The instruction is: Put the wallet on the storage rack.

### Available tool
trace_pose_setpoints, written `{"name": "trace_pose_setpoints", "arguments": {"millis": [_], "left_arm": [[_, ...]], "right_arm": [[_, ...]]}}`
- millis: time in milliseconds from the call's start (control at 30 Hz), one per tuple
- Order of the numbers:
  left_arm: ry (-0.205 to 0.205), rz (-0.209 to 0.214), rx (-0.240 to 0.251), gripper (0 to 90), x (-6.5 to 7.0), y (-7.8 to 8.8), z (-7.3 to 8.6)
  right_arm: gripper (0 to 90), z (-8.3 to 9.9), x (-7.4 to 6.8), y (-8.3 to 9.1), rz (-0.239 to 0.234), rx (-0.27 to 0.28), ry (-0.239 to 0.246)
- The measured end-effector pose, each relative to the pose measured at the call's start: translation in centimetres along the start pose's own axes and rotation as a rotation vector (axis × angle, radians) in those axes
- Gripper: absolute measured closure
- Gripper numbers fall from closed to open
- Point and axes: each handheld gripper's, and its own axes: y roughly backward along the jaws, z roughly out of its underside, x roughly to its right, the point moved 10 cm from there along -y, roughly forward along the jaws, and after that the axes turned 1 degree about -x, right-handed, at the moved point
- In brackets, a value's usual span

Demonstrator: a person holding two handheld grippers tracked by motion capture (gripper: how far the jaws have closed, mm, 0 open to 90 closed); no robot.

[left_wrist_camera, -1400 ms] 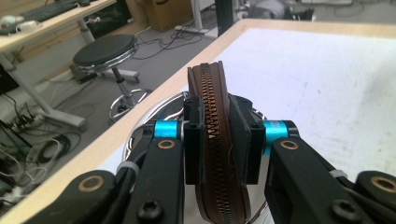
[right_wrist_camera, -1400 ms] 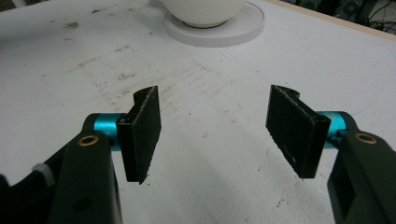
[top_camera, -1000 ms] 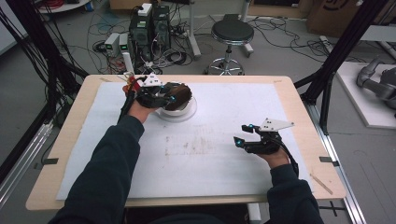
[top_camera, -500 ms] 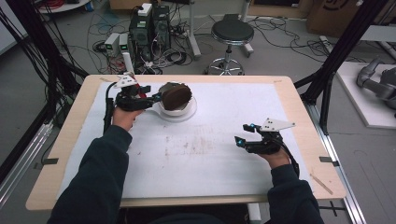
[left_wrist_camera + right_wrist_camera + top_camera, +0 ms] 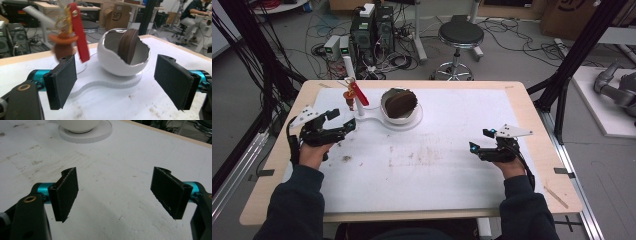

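On the left of the high view, the left gripper (image 5: 343, 123) rests low over the table's left side, held in a hand with a dark sleeve. Its jaws have just been opening and now stand wide apart with nothing between them.

Just ahead of it stands a white stand (image 5: 377, 119) with a flat, rounded base. On the stand's left end a thin white post carries a red strap (image 5: 359, 94) and a small brown mushroom-shaped piece (image 5: 63, 46), which is blurred in the left gripper view.

On the stand's right end sits a white bowl (image 5: 112, 65) shaped like a cracked eggshell, with a jagged rim. Inside it a dark brown disc (image 5: 128, 45) with ribbed edges stands on edge, leaning against the bowl's inner wall. The bowl is at the far middle of the table, a little left of centre.

Farther right, the right gripper (image 5: 479, 141) hovers over the bare right side, well apart from the stand. Its jaws have also just been opening and stand wide apart, holding nothing.

The table (image 5: 532, 107) is pale wood, covered by a white sheet (image 5: 452, 170) with brownish smudges near its middle. Beyond the table lie a grey floor, tangled cables, computer cases (image 5: 372, 27) and a round black stool (image 5: 461, 35).
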Motion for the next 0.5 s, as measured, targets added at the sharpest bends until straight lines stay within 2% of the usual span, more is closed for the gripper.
{"name": "trace_pose_setpoints", "arguments": {"millis": [233,367,500], "left_arm": [[0.016,-0.054,-0.001,18.1,-0.9,1.2,1.3],[0.027,-0.064,-0.001,18.1,-1.2,1.2,1.6],[0.011,-0.063,0.0,18.1,-1.1,1.0,1.5]], "right_arm": [[22.0,0.2,1.0,0.2,0.051,-0.009,-0.003],[22.1,0.4,1.3,0.3,0.065,-0.015,-0.016],[22.1,0.4,1.6,0.6,0.079,-0.007,-0.022]]}}
